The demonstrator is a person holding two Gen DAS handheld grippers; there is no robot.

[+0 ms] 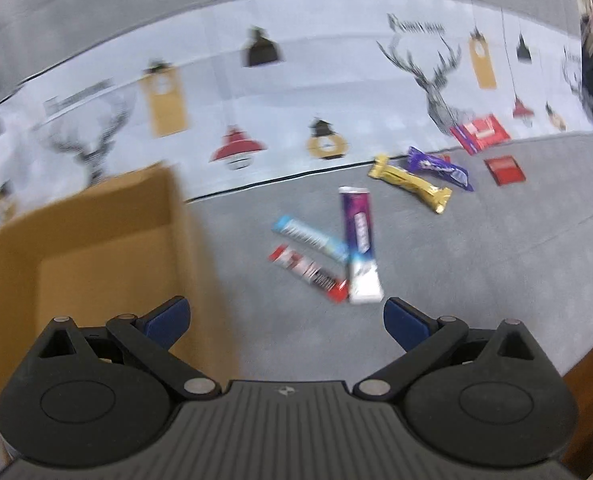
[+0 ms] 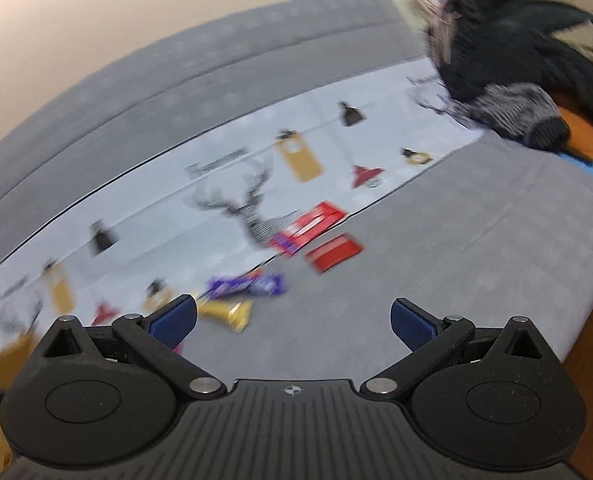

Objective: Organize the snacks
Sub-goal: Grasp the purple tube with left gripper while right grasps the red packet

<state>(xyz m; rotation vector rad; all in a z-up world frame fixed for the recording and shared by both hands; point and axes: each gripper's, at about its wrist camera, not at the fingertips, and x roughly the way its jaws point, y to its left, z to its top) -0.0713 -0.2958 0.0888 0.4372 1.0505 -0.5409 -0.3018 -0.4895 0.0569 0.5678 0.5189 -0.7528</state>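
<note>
Grey fabric surface (image 1: 476, 280); white cloth (image 1: 296, 92) printed with black antlered deer, red and black lamps, and ochre tags. Left: plain brown cardboard box (image 1: 96, 248). Wrappers: gold (image 1: 410, 184), purple (image 1: 440, 168), purple-and-white (image 1: 360, 248), pale blue (image 1: 308, 236), red (image 1: 504, 170).

Wrapped snack bars (image 1: 359, 240) scattered flat beside open cardboard box (image 1: 96, 236).

seven snack packets (image 1: 360, 240), one cardboard box (image 1: 96, 240), two grippers (image 1: 286, 320)
</note>
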